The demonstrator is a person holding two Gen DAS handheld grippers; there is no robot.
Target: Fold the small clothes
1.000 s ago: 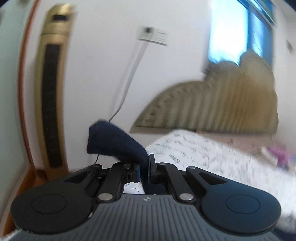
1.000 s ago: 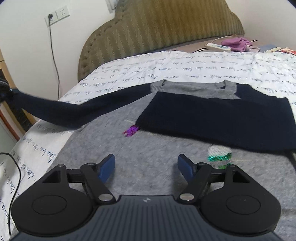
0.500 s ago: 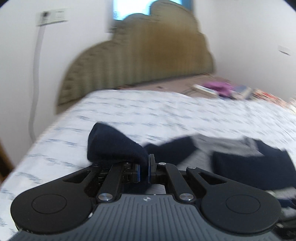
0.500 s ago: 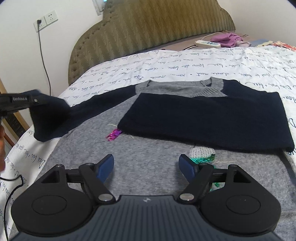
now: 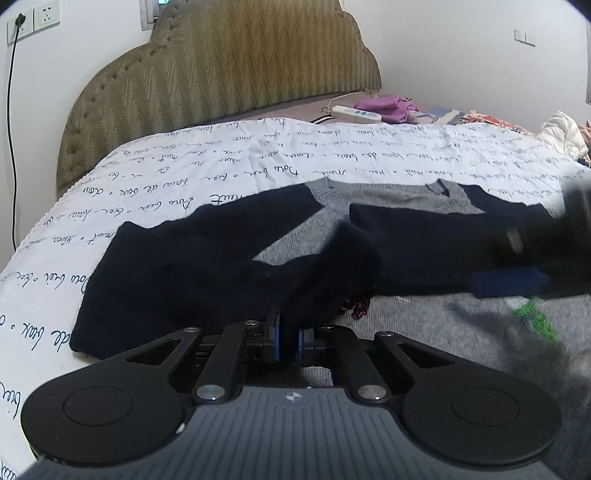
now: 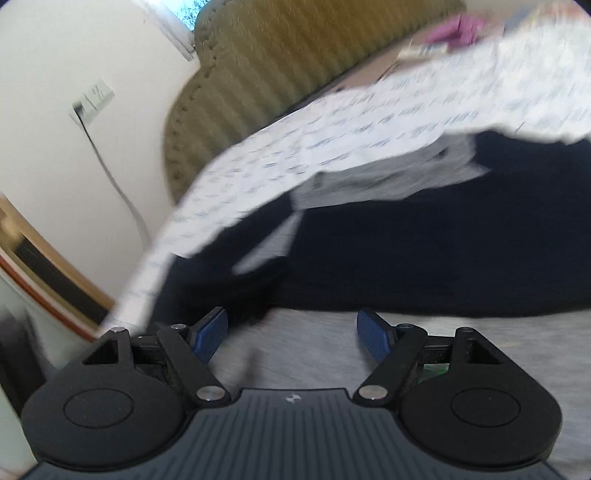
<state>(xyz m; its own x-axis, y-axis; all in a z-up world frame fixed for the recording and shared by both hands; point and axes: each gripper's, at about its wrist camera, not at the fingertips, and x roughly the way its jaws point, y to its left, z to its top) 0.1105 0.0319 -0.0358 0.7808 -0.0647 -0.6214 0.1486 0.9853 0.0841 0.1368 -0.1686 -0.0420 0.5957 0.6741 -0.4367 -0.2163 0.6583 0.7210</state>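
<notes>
A grey sweater [image 5: 424,332] with navy sleeves lies flat on the bed. Its right sleeve [image 5: 424,240] is folded across the chest. The left sleeve [image 5: 184,266] is doubled inward, its cuff reaching onto the grey body. My left gripper [image 5: 288,341] holds that cuff between its blue pads, and its jaws are opening. My right gripper [image 6: 291,332] stands open and holds nothing, low over the grey body [image 6: 295,362] near the folded sleeve [image 6: 424,258]. In the left wrist view it is a blur at the right edge, showing one blue finger [image 5: 509,282].
The white sheet [image 5: 221,173] with script print covers the bed. An olive headboard [image 5: 221,62] stands behind. A white remote [image 5: 356,113] and purple cloth [image 5: 388,107] lie at the bed's head. A wall socket with a cable [image 5: 22,22] is at left.
My left gripper swung from facing the wall down over the bed, carrying the navy cuff onto the sweater. My right gripper rolled and shifted left, closer to the fabric.
</notes>
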